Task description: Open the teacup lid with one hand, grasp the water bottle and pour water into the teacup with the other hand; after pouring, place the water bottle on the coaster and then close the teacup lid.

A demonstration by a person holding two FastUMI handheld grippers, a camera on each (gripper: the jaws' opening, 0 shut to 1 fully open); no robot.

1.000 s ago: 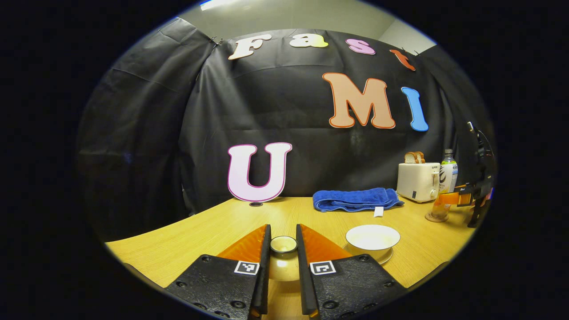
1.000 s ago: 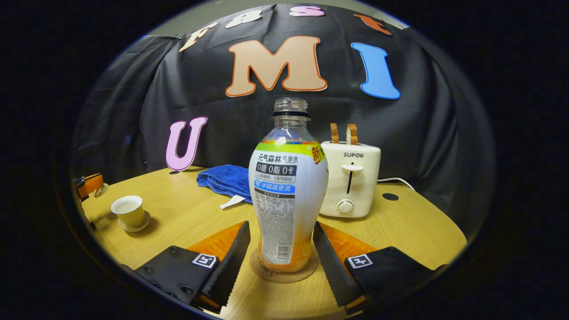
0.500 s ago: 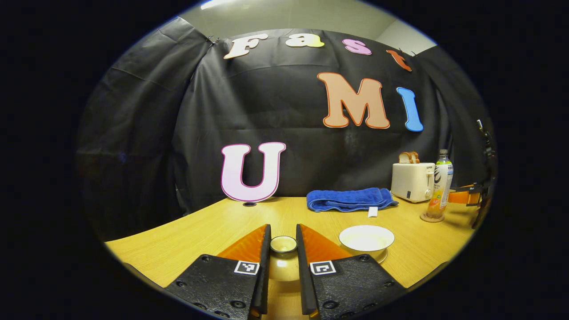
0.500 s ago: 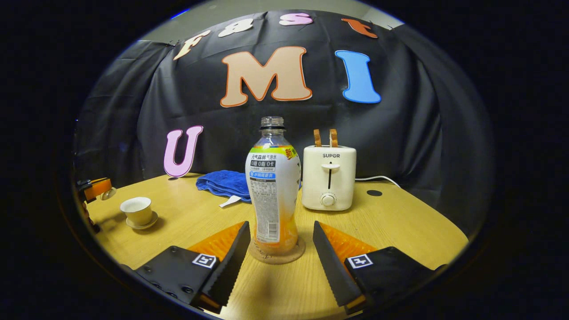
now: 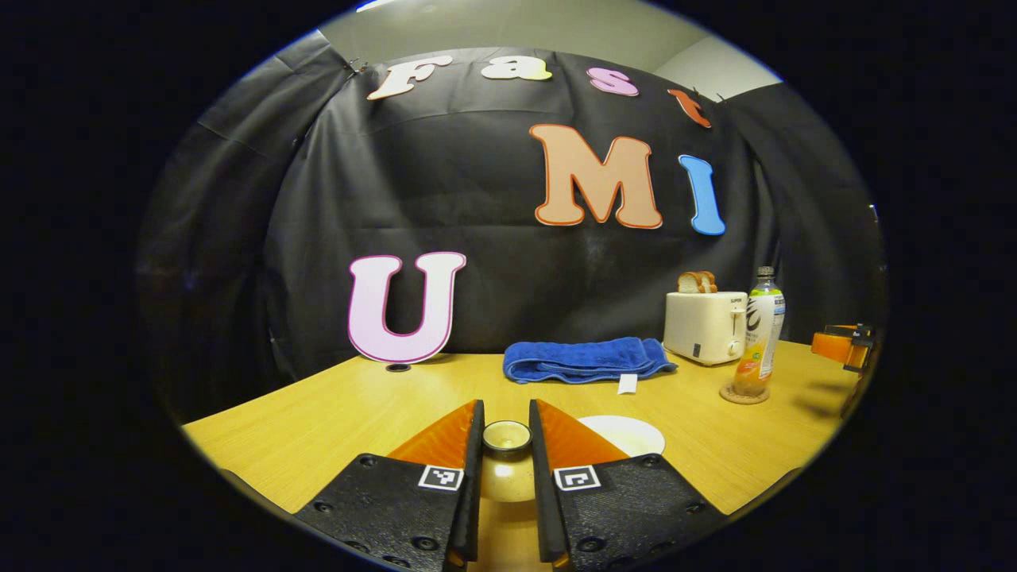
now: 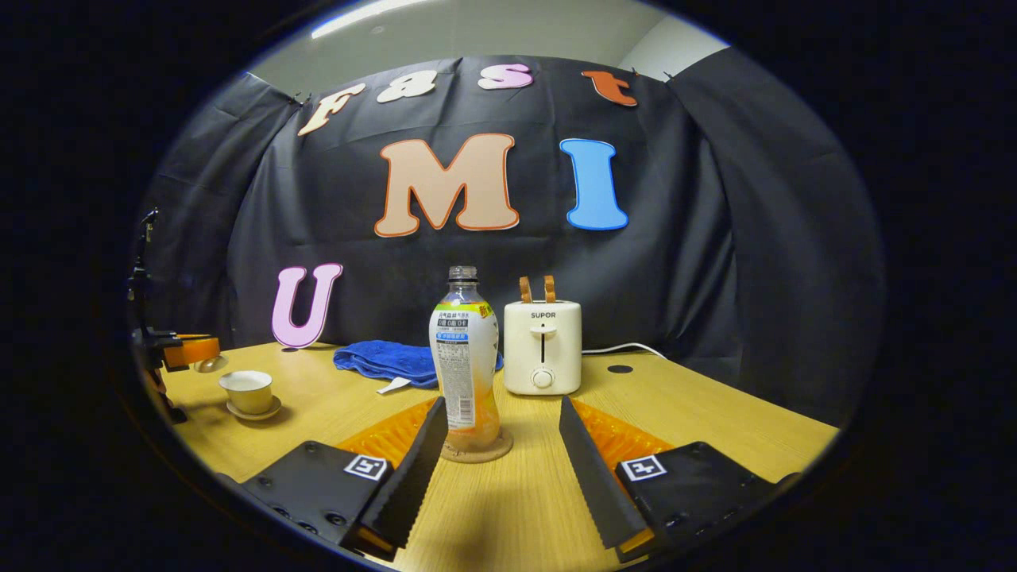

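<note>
In the left gripper view, the left gripper (image 5: 506, 469) holds the teacup lid (image 5: 507, 465) by its round knob; both fingers press on the knob and the gap between them is narrow; the lid hangs above the worktop (image 5: 334, 417). Just to the right of the fingers, partly hidden behind the right finger, is the open teacup (image 5: 628, 434), seen as a pale round rim; the lid is beside the cup, not over it. Farther back lies a folded blue towel (image 5: 586, 359) with a small white tag; to its right stands a white toaster (image 5: 705, 326) with bread slices in its slots; the water bottle (image 5: 760, 334) stands upright on the round cork coaster (image 5: 743, 394), just beside the toaster. At the far right edge an orange part of the right gripper (image 5: 842, 347) shows, apart from the bottle.

In the right gripper view, the right gripper (image 6: 497, 461) is wide open and holds nothing; its two dark toothed fingers stand on each side of the bottle's foot but do not touch it. The water bottle (image 6: 464, 349) has no cap and stands upright on the coaster (image 6: 486, 452); a little orange liquid is at its bottom. The toaster (image 6: 542, 345) is just behind and to the right; the towel (image 6: 381, 359) is behind and to the left. At the left, the teacup (image 6: 247, 391) sits on its saucer (image 6: 254, 411), uncovered; the left gripper (image 6: 187, 351) is near it, with the lid (image 6: 210, 363) beside and above the cup.
</note>
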